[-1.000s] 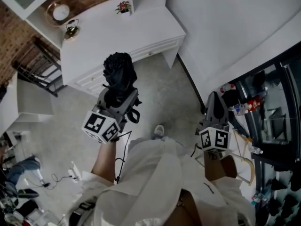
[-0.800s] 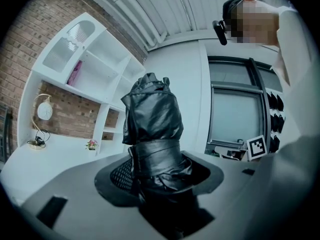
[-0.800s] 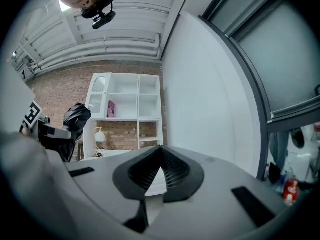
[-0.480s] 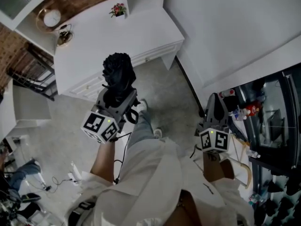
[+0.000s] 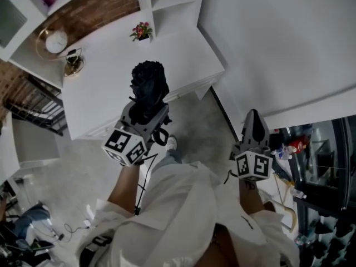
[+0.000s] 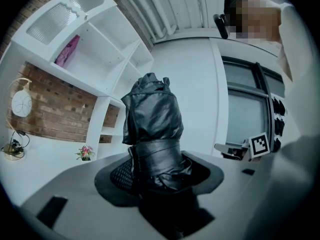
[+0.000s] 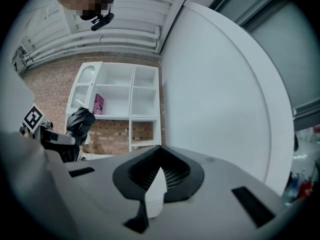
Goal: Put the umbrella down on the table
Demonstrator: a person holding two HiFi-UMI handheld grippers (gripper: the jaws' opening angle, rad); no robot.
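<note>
While you hold it level, your left gripper [image 5: 146, 109] has its jaws spread fairly wide and clamped round the folded black umbrella [image 5: 148, 81]. From this steep angle the umbrella seems to hang just over the near edge of the white table [image 5: 105, 71], not yet resting on it. Gripping at the strap band stops the bundle flopping. Your right gripper [image 5: 254, 118], off the table's right end, has its jaws together on nothing, spare for now.

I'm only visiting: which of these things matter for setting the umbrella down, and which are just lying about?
In the job:
folded black umbrella
left hand-held gripper, holding it
white table

Not in the job:
round clock
flower pot
pink box
right hand-held gripper, empty
</note>
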